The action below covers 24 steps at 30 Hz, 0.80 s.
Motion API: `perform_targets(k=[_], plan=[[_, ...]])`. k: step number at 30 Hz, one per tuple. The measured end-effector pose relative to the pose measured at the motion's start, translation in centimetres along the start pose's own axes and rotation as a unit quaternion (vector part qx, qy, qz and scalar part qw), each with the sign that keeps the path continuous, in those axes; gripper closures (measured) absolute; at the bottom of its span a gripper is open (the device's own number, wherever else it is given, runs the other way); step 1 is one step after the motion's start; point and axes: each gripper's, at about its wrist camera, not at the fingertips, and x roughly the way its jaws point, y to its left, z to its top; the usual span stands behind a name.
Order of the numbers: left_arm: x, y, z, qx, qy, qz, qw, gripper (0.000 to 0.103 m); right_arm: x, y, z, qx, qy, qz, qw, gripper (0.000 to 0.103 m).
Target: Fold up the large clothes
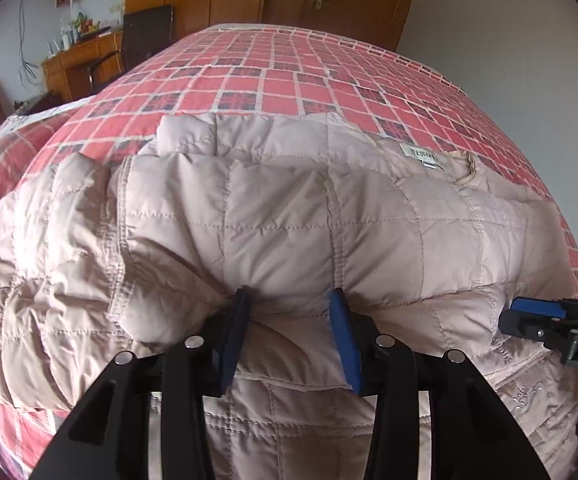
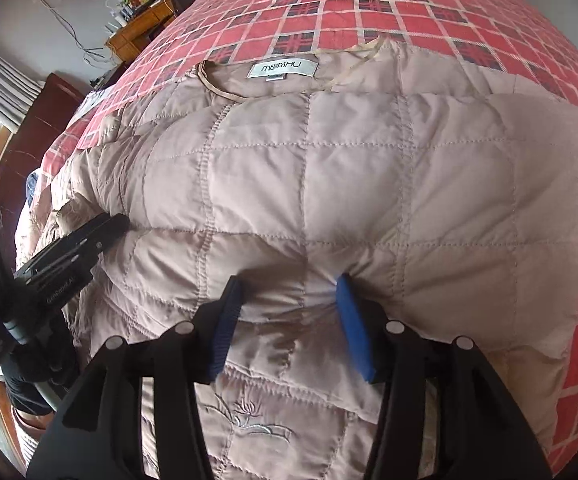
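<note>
Left wrist, jacket (image 1: pixel 289 216) fold between fingers (image 1: pixel 347 340)

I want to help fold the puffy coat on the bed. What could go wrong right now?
The quilted jacket is thick and slippery-looking; the left gripper and right gripper each pinch only a small bunch, so it might slide out.

The folded-over part looks puffy, so it may spring back open when let go.

On the left, a sleeve lies crumpled, so the fold could end up lumpy on the checked bedspread.
</note>
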Motion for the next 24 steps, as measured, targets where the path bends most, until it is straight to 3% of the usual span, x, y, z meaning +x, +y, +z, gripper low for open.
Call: perform_targets(k=[5,7,10,14,16,19,22,24], plan=[[-1.8,2.0,0.4,-0.053,0.007,-0.038,0.9978,0.063,-2.1,0.2,-0.2,0.008,-0.014,0.031,0.999,0.053],[-4.2,3.1,0.3,-0.062,-0.014,-0.055,0.9965,0.061,-3.7,0.7,-0.6,-0.005,-0.035,0.033,0.999,0.053],[-8.3,6.5,-0.6,-0.076,-0.052,-0.048,0.9946,0.057,-5.2,1.3,-1.4,-0.025,-0.051,0.02,0.998,0.051],[-12.5,14.5,-2.2,-0.147,-0.081,-0.007,0.9858,0.056,-4.5,1.5,-2.1,-0.03,-0.032,0.037,0.998,0.051],[-13.7,18.9,-3.2,-0.183,-0.085,0.035,0.9787,0.056,-3.9,1.2,-2.2,-0.031,-0.027,0.038,0.998,0.051],[-15.1,25.6,-5.6,-0.252,-0.08,0.083,0.9609,0.056,-2.5,1.4,-2.0,-0.031,-0.018,0.039,0.999,0.051],[-15.8,31.6,-8.3,-0.316,-0.074,0.127,0.9371,0.056,-1.6,1.4,-1.7,-0.033,-0.015,0.037,0.999,0.051],[-15.8,34.7,-9.8,-0.353,-0.073,0.135,0.923,0.056,-1.4,1.5,-1.5,-0.036,-0.017,0.036,0.999,0.051]])
